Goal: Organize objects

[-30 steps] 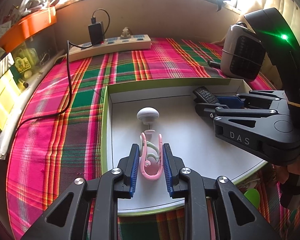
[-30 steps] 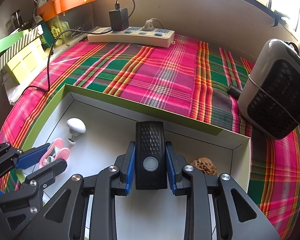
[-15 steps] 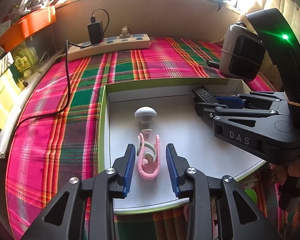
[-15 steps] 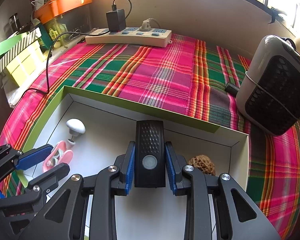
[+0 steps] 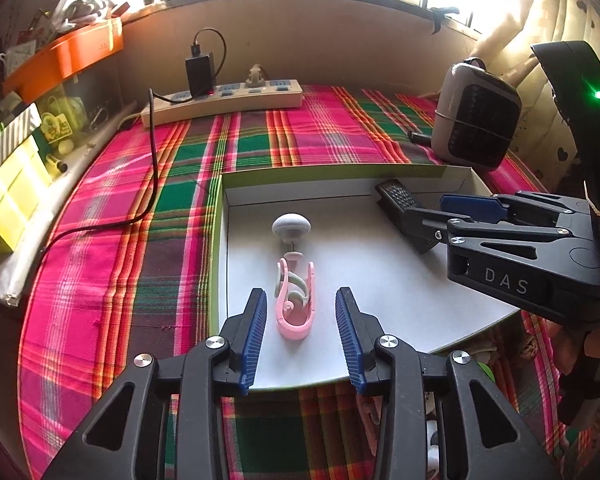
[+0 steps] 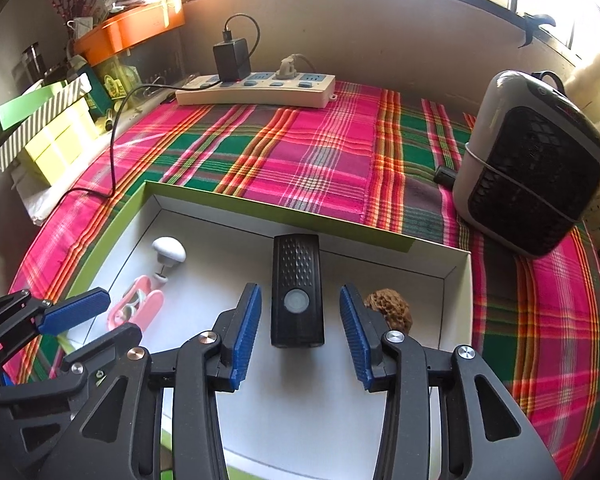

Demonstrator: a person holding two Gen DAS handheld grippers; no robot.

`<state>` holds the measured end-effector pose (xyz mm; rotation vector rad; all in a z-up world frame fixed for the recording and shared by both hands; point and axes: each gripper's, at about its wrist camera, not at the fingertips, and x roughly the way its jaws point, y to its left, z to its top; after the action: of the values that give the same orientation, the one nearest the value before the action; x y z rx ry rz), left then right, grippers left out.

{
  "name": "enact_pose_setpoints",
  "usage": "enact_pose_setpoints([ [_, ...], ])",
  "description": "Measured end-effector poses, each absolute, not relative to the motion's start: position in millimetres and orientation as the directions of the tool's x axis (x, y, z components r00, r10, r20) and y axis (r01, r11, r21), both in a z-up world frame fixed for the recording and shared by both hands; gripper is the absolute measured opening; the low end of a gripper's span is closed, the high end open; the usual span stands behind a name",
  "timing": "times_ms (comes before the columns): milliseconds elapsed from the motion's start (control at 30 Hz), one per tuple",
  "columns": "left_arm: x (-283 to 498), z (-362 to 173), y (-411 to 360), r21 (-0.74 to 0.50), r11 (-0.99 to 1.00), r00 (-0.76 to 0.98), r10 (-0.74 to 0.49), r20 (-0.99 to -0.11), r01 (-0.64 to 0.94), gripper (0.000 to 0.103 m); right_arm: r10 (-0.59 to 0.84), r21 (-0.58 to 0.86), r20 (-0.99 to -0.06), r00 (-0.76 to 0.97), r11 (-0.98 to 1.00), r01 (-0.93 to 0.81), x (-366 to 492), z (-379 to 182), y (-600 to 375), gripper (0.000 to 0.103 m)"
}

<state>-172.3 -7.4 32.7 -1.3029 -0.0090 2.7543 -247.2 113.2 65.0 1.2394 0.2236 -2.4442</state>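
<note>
A shallow white box with a green rim [image 5: 218, 240] [image 6: 112, 236] lies on the plaid cloth. A pink clip [image 5: 294, 304] [image 6: 134, 310] lies in it, between the open fingers of my left gripper [image 5: 301, 334] without touching them. A white knob [image 5: 291, 228] [image 6: 168, 252] lies just beyond the clip. A black remote-like device [image 6: 298, 290] [image 5: 400, 200] lies flat in the box between the open fingers of my right gripper [image 6: 300, 338], free of them. A brown walnut [image 6: 388, 310] sits right of the device.
A power strip [image 5: 224, 100] [image 6: 256, 88] with a black charger and cable lies at the back. A small heater [image 5: 476, 120] [image 6: 528, 164] stands at the right. Yellow boxes [image 5: 8, 196] and an orange tray [image 6: 132, 30] line the left ledge.
Both grippers have opened: the left let go of the pink clip, the right let go of the black device. Both objects now lie in the box, and both grippers have drawn back a little.
</note>
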Motion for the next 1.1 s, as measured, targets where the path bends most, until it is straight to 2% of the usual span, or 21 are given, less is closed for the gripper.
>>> enact_pose_setpoints([
  [500,-102,56,-7,-0.081,-0.995,-0.689,0.097,-0.718,-0.055,0.035,-0.304,0.018,-0.716,-0.628,-0.908,0.418,-167,103,157,0.042],
  [900,-61,44,0,-0.155,-0.982,-0.664,0.189,-0.723,-0.111,0.038,-0.293,0.023,-0.708,-0.643,-0.919,0.393,-117,89,188,0.043],
  [1100,-59,39,5,-0.192,-0.97,-0.644,0.241,-0.726,-0.147,0.042,-0.291,0.03,-0.718,-0.632,-0.921,0.389,-106,80,192,0.048],
])
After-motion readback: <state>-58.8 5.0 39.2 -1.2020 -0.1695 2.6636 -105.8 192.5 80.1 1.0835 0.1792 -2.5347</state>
